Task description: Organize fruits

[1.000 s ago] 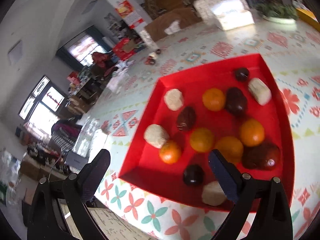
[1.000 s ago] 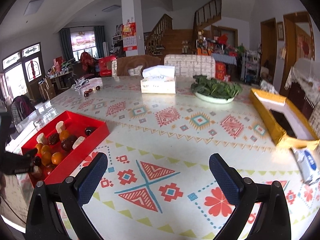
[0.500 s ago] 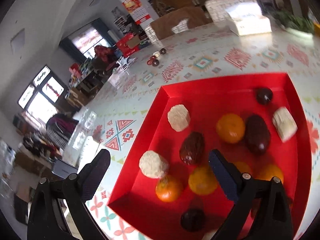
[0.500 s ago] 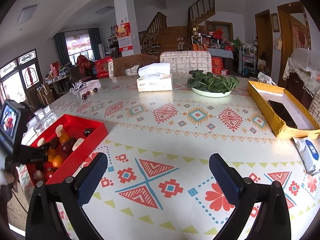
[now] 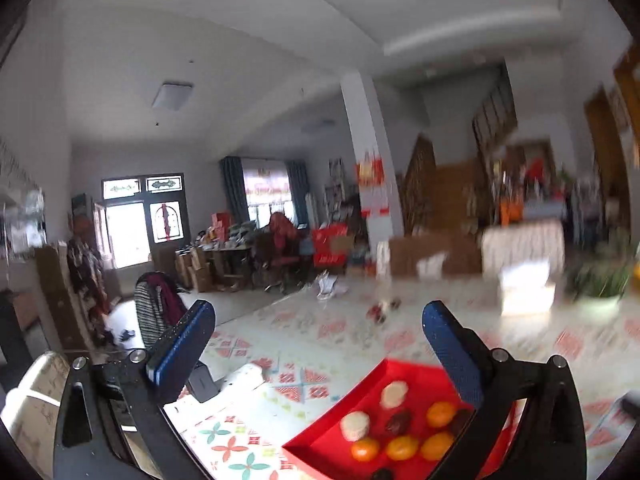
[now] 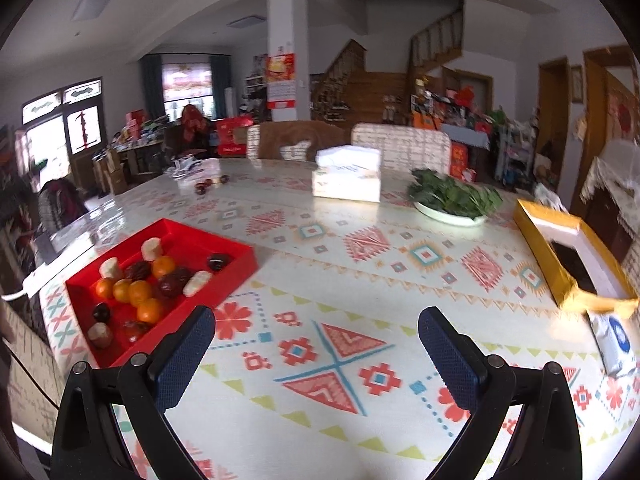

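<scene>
Resting on a long table (image 6: 360,432) covered with a pale cloth printed in red, teal and yellow geometric shapes, a red tray (image 6: 236,268) holds the fruit; in the right wrist view it lies toward nine o'clock, well apart from the right gripper (image 6: 316,344), whose two blue-padded fingers (image 6: 182,356) stand wide apart with only bare cloth between them. Inside the tray sit several oranges (image 6: 140,292) clustered near its middle, dark reddish-brown fruits (image 6: 170,284) beside them, and pale whitish pieces (image 6: 152,249) toward its edges; one dark round fruit (image 6: 218,261) lies alone near the tray's far corner. Beyond the tray, toward twelve o'clock, stands a white tissue box (image 6: 347,180); at one o'clock a white dish of leafy greens (image 6: 454,198); at three o'clock a yellow box (image 6: 536,236) with an open top; just below it, near four o'clock, a white packet (image 6: 612,344) with a blue mark. A few small dark fruits (image 6: 204,187) lie loose on the far end of the table at eleven o'clock.

In the left wrist view, blurred by motion, the left gripper (image 5: 318,344) is held with its jaws spread wide and nothing between them; the camera looks mostly out across the room, and the same red tray (image 5: 316,440) appears low, toward five o'clock, partly behind the right-hand finger (image 5: 452,352); oranges (image 5: 402,447), a dark fruit (image 5: 397,422) and two pale pieces (image 5: 354,426) are visible in it. A striped chair back (image 5: 154,312) stands past the table's edge at nine o'clock.
</scene>
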A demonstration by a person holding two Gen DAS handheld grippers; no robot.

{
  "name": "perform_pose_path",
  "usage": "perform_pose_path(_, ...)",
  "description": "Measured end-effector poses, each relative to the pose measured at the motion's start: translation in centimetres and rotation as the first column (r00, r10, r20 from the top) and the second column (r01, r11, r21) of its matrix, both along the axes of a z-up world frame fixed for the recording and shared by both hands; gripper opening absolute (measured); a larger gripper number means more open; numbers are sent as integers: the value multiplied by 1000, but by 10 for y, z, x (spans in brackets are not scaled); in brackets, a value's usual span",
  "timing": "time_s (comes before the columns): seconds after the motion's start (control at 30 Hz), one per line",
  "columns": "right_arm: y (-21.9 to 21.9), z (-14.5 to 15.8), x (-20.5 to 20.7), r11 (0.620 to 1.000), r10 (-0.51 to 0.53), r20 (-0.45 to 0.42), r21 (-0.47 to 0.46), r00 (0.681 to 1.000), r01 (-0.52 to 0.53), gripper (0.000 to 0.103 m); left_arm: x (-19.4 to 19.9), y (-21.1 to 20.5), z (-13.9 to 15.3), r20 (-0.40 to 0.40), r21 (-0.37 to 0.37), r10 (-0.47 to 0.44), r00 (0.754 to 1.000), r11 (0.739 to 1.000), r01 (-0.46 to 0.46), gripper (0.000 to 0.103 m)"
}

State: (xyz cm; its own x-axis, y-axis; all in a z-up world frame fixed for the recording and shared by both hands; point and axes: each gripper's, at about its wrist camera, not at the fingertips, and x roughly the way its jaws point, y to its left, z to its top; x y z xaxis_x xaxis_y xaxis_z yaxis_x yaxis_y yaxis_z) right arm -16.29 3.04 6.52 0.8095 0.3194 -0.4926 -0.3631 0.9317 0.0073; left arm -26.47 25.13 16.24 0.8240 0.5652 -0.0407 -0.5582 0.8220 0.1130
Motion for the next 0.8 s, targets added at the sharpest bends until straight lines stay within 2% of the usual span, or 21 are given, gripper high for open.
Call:
perform_pose_path(0.1, 17, 10, -10, 998, 56, 36, -15, 998, -55, 103, -11, -1, 5, 46, -105, -14, 999, 994, 19, 103)
perform_pose_path(0.2, 28, 19, -21, 995, 98, 65, -5, 993, -98, 103, -4, 2, 4, 16, -244, -116, 993, 963, 116, 103)
perform_pose_path(0.23, 31, 20, -24, 994, 105, 69, 4, 992, -105, 103, 1, 2, 0, 2, -273, -127, 992, 954, 123, 103)
perform_pose_path(0.3, 32, 17, -29, 992, 119, 65, 22, 991, -121, 103, 7, -3, -10, -36, -277, -104, 994, 957, 90, 103)
perform_pose_path(0.43, 37, 1, -29, 992, 128, 23, 20, 992, -128, 103, 21, -12, -30, -129, -236, -45, 991, 972, 13, 103)
perform_pose_path(0.5, 38, -6, -27, 991, 129, -3, 23, 992, -128, 103, 30, -14, -41, -200, -198, 35, 979, 977, -75, 103)
perform_pose_path(0.57, 39, -9, -25, 990, 137, -21, 25, 990, -137, 103, 39, -11, -53, -255, -198, 75, 964, 972, -127, 103)
perform_pose_path(0.67, 43, -15, -26, 990, 142, -27, 2, 990, -142, 103, 49, 0, -68, -314, -248, 62, 947, 958, -145, 103)
perform_pose_path(0.8, 48, -20, -26, 988, 151, -41, -13, 988, -151, 103, 56, -4, -81, -355, -239, 47, 934, 961, -139, 103)
